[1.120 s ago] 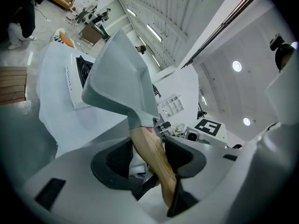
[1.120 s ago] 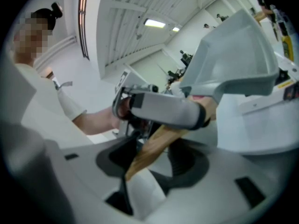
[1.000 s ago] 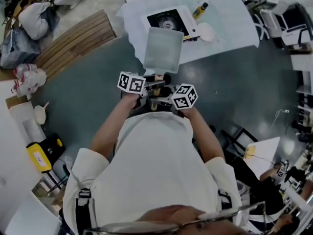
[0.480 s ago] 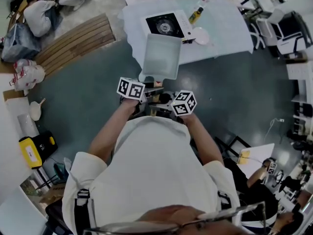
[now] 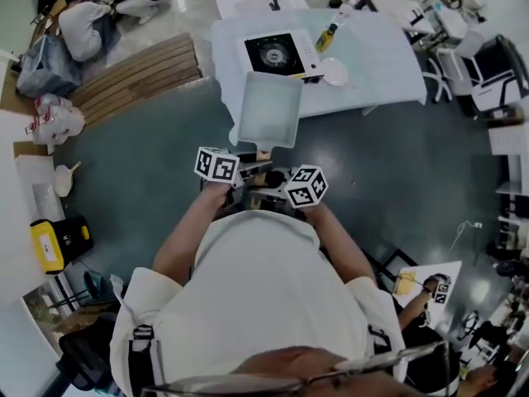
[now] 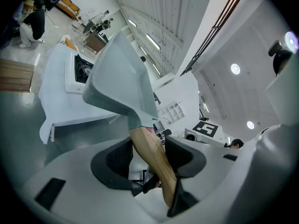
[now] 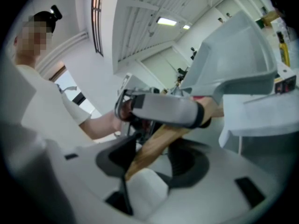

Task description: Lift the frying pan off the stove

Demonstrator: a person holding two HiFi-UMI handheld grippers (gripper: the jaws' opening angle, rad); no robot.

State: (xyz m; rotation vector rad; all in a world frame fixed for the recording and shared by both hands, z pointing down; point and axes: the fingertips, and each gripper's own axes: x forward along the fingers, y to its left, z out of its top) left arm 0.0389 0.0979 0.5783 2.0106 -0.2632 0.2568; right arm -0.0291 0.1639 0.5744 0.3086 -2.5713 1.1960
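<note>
Off the stove [image 5: 278, 54], left claw [image 6: 152, 149] and right claw [image 7: 156, 157] hold the frying pan [image 5: 269, 106].

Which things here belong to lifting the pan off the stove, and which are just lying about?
In the job: frying pan, held clear of the stove; left gripper and right gripper, both shut on its wooden handle.

Lying about: white dish and bottle on the table; wooden slats and bags on the floor.

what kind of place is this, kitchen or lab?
Probably a lab or workshop hall, not a kitchen: a portable stove sits on a cloth-covered table, with office chairs beside it on a wide open floor.
</note>
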